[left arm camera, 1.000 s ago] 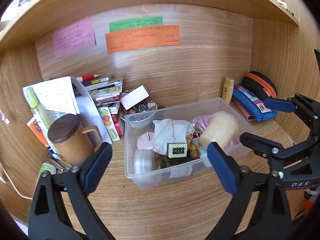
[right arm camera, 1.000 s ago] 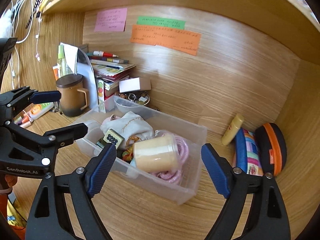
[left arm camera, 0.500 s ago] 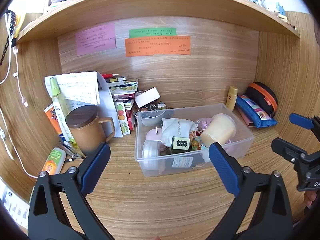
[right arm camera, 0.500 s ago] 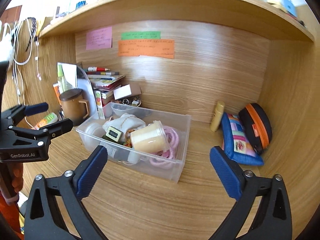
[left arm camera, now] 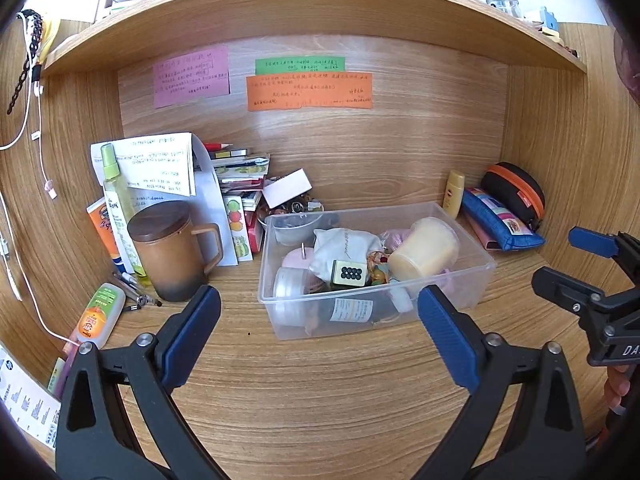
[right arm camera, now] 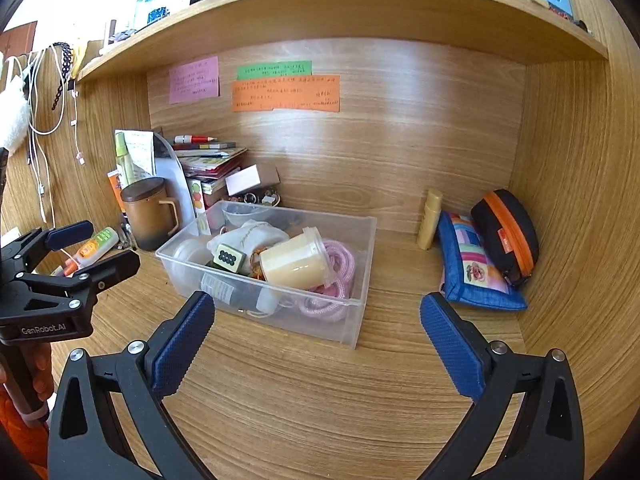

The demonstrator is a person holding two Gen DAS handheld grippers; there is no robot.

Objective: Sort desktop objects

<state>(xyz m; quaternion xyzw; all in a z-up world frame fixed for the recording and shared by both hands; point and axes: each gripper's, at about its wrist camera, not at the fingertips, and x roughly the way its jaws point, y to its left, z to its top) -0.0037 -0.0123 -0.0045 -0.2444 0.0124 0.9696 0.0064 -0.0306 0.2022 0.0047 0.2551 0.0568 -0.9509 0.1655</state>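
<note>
Clear plastic bin (left arm camera: 472, 280) of mixed desktop items, cream jar (left arm camera: 424, 250) at its 3 o'clock; left gripper (left arm camera: 318, 330) and right gripper (right arm camera: 316, 340) both spread apart, holding nothing.

A home study nook: wooden desk (left arm camera: 320, 400), sticky notes (left arm camera: 308, 90) at 12 o'clock, stacked books (left arm camera: 240, 168) and mug (left arm camera: 172, 252) at 9 o'clock.

3 paper notes (left arm camera: 309, 91) on wooden back wall (left arm camera: 420, 140), cables (right arm camera: 38, 120) hanging left
</note>
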